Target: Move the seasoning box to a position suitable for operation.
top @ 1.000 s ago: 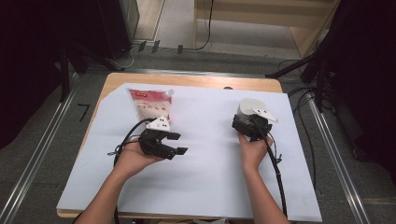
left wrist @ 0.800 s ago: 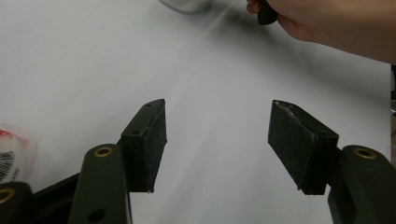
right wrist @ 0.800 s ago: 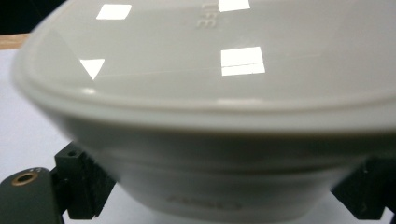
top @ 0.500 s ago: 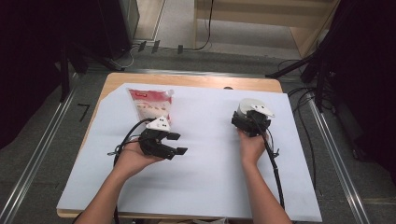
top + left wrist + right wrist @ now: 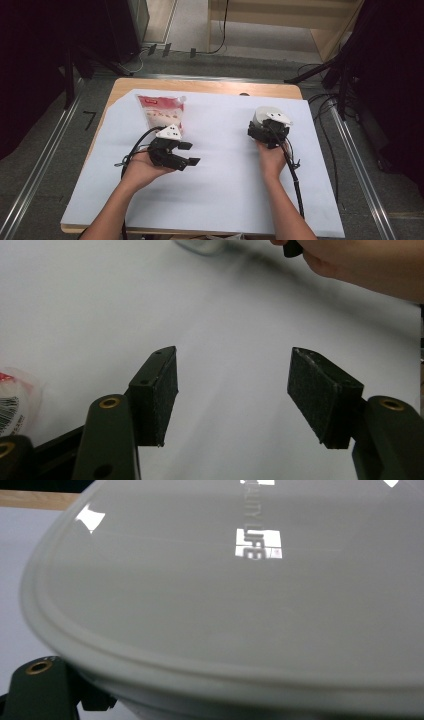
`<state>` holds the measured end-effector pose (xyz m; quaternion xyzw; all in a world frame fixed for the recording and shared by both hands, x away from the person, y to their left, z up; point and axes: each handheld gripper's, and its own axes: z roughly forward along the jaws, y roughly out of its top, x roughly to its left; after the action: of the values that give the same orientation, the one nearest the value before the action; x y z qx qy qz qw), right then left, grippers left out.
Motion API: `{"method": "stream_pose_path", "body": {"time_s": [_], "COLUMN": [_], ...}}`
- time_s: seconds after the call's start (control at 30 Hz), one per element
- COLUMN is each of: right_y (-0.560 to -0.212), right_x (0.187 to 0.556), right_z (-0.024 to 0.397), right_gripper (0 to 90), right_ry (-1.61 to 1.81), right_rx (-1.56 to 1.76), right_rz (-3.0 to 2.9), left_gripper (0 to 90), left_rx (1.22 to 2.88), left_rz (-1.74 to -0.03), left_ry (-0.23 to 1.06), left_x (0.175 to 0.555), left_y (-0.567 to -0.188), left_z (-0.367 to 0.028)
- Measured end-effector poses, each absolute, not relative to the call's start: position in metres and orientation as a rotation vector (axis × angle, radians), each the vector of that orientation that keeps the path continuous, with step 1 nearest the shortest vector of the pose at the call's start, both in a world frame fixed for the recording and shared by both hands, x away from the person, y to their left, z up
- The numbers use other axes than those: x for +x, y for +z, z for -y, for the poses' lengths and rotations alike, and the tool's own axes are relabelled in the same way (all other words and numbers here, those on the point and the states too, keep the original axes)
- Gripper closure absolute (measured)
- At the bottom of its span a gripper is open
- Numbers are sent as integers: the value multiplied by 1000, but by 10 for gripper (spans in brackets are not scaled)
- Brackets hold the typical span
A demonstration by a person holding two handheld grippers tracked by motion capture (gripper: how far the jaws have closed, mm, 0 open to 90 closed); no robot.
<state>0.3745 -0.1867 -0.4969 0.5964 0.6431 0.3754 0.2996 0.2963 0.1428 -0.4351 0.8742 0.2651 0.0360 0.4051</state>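
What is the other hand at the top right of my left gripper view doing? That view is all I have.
Observer: In the high view the right gripper sits against a round white container on the white sheet.
Reviewer: Is it gripped?
Observer: I cannot tell. The right gripper view shows the glossy lid very close, with the pads hidden beneath its rim.
Reviewer: And the packet at my left edge?
Observer: It is a red-and-white pouch lying flat just beyond the left gripper, whose open jaws point away from it.
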Motion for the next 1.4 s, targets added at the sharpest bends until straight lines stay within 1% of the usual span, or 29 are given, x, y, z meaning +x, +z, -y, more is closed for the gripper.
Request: {"method": "stream_pose_path", "body": {"time_s": [0.3, 0.5, 1.03, 1.4], "right_y": [-471, -463, -474, -490], "right_x": [350, 332, 304, 297], "right_z": [173, 162, 112, 89], "right_gripper": [135, 135, 136, 136], "right_ry": [1103, 1150, 1250, 1233], "right_rx": [1456, 1398, 1313, 1282], "right_rz": [-1809, -1885, -2023, -2078], "left_gripper": [376, 376, 380, 378], "left_rx": [2206, 2211, 2212, 2200], "left_rz": [-687, -686, -696, -694], "left_ry": [87, 86, 85, 72], "left_x": [298, 297, 299, 299], "left_y": [-436, -436, -437, -437], "left_z": [-145, -144, -145, -145]}}
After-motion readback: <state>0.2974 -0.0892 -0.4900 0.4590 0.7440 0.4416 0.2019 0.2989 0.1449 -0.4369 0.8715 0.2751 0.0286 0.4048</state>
